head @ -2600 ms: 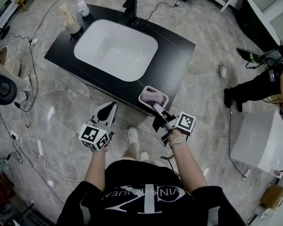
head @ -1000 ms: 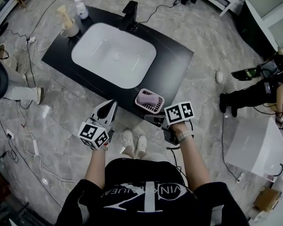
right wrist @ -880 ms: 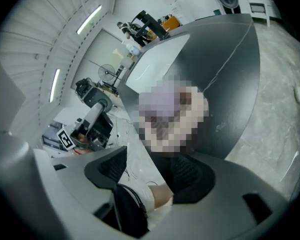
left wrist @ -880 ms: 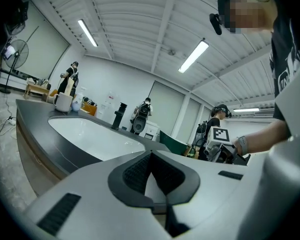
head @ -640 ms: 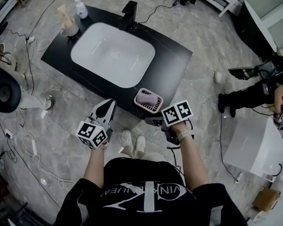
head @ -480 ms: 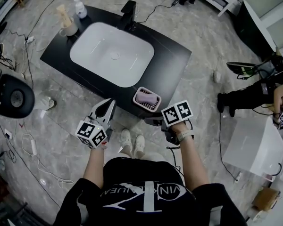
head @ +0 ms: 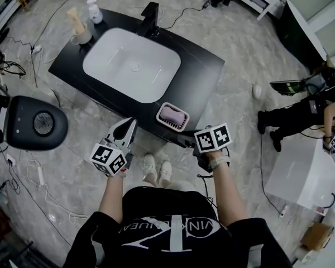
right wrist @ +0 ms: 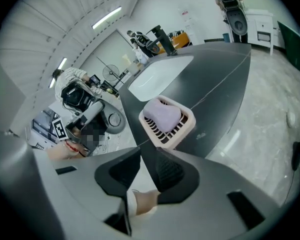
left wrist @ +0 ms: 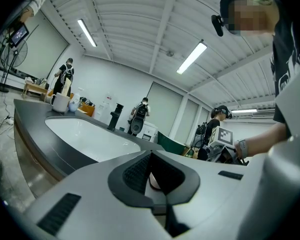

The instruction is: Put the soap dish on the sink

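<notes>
Soap dish delivered: my right gripper (right wrist: 149, 153) hangs tilted down just short of the pink slotted plastic soap dish (right wrist: 174, 132). The dish stands on its own on the near corner of the black counter (right wrist: 215, 79), straight ahead of the jaws and apart from them. A lilac bar of soap (right wrist: 163, 115) lies in it. The jaws have just been closing and stand a narrow way apart with nothing between them, which I read as a release finished and the dish left where it belongs. The white rounded basin (right wrist: 157, 76) lies farther ahead. My left gripper (left wrist: 150, 153) hovers near level at the counter's edge, jaws together and empty, the dish off to their right; this job needs only one hand.
</notes>
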{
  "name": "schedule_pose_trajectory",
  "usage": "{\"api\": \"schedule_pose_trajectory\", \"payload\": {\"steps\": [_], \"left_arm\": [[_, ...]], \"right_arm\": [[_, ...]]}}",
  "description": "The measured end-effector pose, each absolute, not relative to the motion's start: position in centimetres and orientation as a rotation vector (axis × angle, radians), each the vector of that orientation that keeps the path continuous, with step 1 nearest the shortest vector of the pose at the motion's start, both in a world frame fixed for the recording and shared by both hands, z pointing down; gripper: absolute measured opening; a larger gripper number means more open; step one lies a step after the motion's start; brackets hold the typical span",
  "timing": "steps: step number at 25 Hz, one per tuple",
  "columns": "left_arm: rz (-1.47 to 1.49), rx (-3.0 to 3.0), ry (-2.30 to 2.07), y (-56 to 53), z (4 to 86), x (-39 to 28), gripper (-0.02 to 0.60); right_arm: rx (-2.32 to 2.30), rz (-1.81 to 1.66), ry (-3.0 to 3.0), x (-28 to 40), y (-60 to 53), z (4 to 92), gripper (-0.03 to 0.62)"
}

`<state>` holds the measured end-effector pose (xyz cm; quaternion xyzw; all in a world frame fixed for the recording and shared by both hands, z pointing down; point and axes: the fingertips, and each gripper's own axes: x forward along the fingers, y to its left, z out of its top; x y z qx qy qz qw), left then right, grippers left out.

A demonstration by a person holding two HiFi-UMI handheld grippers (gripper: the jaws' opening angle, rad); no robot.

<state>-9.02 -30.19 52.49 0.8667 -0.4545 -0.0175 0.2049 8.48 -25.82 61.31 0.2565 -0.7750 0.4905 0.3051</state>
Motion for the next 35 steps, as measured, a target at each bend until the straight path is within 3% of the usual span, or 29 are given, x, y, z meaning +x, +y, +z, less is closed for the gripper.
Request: {"api": "schedule_pose_trajectory", "payload": {"steps": [3,7,35], "left_arm": [[-0.039,2.424,-1.279,-30.1,52.2,-9.0,0.015],[-0.026,2.438,-1.298,-29.9,51.5,-9.0,0.015],[-0.069,2.537,-1.477,-29.9,44.3,-11.5,0.015]], "right_arm": [[0.723,1.248,-2.116,8.5,-26.4,60.5,0.067],[0.778,1.182,-2.201,8.7,-27.0,59.2,0.041],[1.243,0.733,-2.664,12.1,-30.8,47.5,0.026]]}}
